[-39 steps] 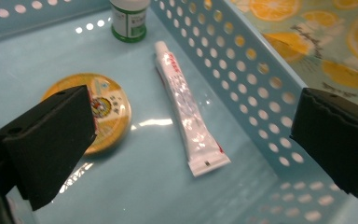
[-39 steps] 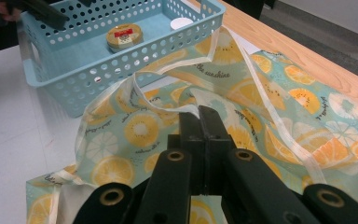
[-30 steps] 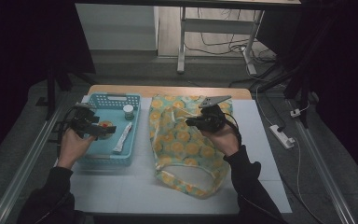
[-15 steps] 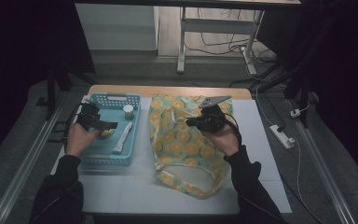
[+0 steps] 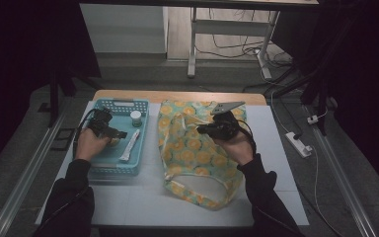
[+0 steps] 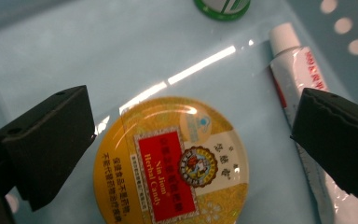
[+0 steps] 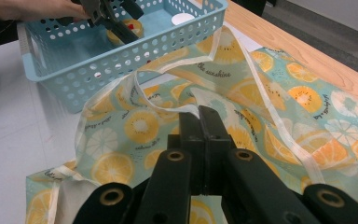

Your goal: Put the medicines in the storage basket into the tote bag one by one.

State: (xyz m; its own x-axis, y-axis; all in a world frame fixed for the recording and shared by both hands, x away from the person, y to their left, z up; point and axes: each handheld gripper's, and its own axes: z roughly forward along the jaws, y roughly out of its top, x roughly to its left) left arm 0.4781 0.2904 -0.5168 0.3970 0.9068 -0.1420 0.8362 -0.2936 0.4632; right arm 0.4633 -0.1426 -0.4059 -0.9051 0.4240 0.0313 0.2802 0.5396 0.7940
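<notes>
Round yellow tin with a red label, lying flat on the floor of the blue basket, near the basket's left side in the high view. Straddled by the left gripper, jaws spread wide, one black pad on each side of the tin and neither pressing on it. Just beside the tin, a white tube lying lengthwise, partly under the far jaw in the left gripper view. Beyond both, a small jar with a green rim standing toward the basket's back wall.

Basket resting on the white table, at its left half. Touching the basket's right wall, a cloth bag printed with lemon and orange slices, spread flat over the middle of the table, its pale ribbon handle looping up against the basket.

Right gripper held over the bag's upper part, jaws fully closed and pinching a fold of the ribbon handle at their tips. Grey three-cornered plate on top of it tilted toward the table's wooden back edge.
</notes>
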